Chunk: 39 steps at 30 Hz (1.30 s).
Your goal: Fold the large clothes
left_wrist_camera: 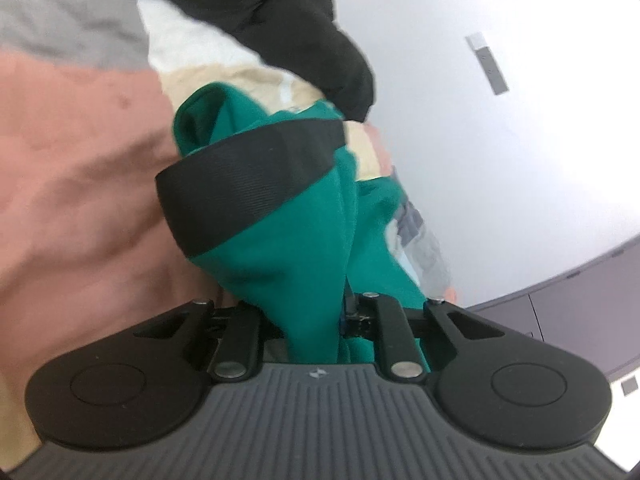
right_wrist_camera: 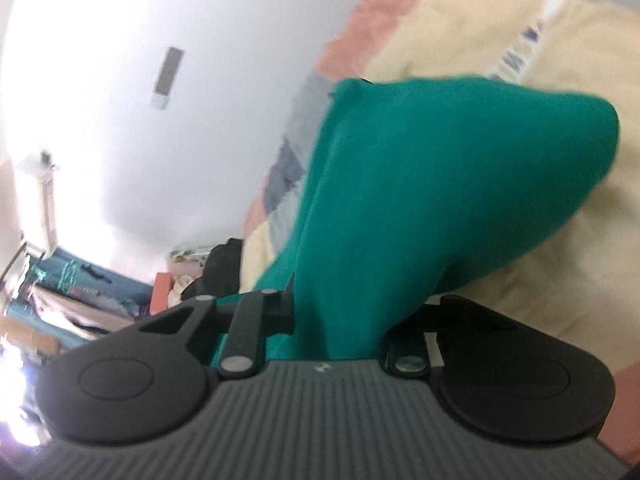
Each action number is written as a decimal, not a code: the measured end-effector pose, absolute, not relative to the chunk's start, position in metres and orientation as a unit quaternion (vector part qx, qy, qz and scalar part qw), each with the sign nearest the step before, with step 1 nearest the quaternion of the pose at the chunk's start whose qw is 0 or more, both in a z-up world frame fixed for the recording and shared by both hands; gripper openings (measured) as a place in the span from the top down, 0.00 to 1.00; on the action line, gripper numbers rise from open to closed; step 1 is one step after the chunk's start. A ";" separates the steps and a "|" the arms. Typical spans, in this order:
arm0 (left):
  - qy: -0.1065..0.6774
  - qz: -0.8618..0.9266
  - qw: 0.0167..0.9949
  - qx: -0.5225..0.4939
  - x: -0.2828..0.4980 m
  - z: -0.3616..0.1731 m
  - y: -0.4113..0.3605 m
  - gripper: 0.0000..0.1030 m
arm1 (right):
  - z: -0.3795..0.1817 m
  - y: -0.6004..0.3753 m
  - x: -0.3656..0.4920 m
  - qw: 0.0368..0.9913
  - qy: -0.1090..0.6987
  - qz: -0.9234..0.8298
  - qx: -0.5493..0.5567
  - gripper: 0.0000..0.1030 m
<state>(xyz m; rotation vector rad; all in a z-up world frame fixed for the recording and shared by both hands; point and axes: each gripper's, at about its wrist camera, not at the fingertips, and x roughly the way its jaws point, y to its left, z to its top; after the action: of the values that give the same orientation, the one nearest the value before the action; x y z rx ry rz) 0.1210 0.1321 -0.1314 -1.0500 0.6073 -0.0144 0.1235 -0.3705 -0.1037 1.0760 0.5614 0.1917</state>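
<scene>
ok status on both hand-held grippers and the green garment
Left hand-held gripper shut on green garment. Right hand-held gripper shut on it too. Garment bunched, lifted over the bed. Black clothing close behind.

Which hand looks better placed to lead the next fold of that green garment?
Neither clearly: the left gripper and right gripper both clamp the green garment, so they probably move together.

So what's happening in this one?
A person holding a gripper in each hand is folding a green garment over a bed with a pink and cream cover. The left gripper and the right gripper are each clamped on a bunch of the green fabric, which drapes over both.
</scene>
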 end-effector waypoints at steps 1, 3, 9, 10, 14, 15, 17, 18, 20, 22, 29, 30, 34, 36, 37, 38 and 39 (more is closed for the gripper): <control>0.283 -0.012 0.824 -0.490 0.116 -0.125 0.130 0.82 | -0.099 -0.372 0.115 0.820 0.259 0.095 0.501 0.73; 0.282 -0.023 0.829 -0.482 0.102 -0.114 0.127 0.82 | -0.093 -0.376 0.104 0.823 0.254 0.104 0.498 0.73; 0.292 -0.031 0.836 -0.463 0.070 -0.102 0.120 0.81 | -0.083 -0.376 0.086 0.826 0.258 0.106 0.490 0.72; 0.297 -0.028 0.836 -0.460 0.068 -0.102 0.120 0.81 | -0.083 -0.376 0.084 0.826 0.263 0.102 0.488 0.71; 0.325 -0.026 0.816 -0.477 0.075 -0.111 0.123 0.67 | -0.090 -0.373 0.087 0.812 0.283 0.109 0.499 0.59; 0.329 -0.039 0.808 -0.487 0.075 -0.112 0.124 0.50 | -0.091 -0.374 0.086 0.807 0.283 0.115 0.506 0.48; 0.323 -0.062 0.794 -0.512 0.072 -0.114 0.128 0.44 | -0.094 -0.376 0.081 0.796 0.277 0.125 0.524 0.41; 0.316 -0.064 0.794 -0.515 0.070 -0.112 0.130 0.43 | -0.093 -0.377 0.079 0.794 0.272 0.130 0.528 0.41; 0.302 -0.071 0.796 -0.520 0.066 -0.108 0.132 0.43 | -0.086 -0.377 0.073 0.796 0.262 0.143 0.526 0.41; 0.280 -0.083 0.800 -0.524 0.061 -0.100 0.134 0.43 | -0.079 -0.376 0.065 0.803 0.246 0.158 0.520 0.41; 0.225 -0.122 0.811 -0.527 0.066 -0.078 0.145 0.43 | -0.054 -0.369 0.075 0.832 0.209 0.180 0.482 0.41; 0.224 -0.126 0.817 -0.516 0.072 -0.076 0.145 0.43 | -0.049 -0.367 0.081 0.840 0.204 0.182 0.469 0.41; 0.214 -0.144 0.856 -0.448 0.096 -0.058 0.141 0.43 | -0.035 -0.363 0.104 0.859 0.190 0.185 0.438 0.41; 0.204 -0.153 0.864 -0.434 0.108 -0.053 0.141 0.43 | -0.027 -0.363 0.115 0.872 0.176 0.181 0.420 0.41; 0.197 -0.158 0.869 -0.426 0.114 -0.050 0.141 0.43 | -0.025 -0.362 0.120 0.878 0.173 0.178 0.409 0.41; 0.190 -0.161 0.873 -0.419 0.120 -0.048 0.141 0.43 | -0.024 -0.362 0.128 0.883 0.173 0.179 0.399 0.41; 0.185 -0.162 0.878 -0.410 0.126 -0.046 0.139 0.43 | -0.024 -0.361 0.138 0.886 0.177 0.180 0.388 0.41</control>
<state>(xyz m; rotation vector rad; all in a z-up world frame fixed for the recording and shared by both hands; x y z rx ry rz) 0.1259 0.1390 -0.0458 -0.8555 0.3856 -0.3377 0.1375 -0.3606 -0.0239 0.8070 0.3688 0.3737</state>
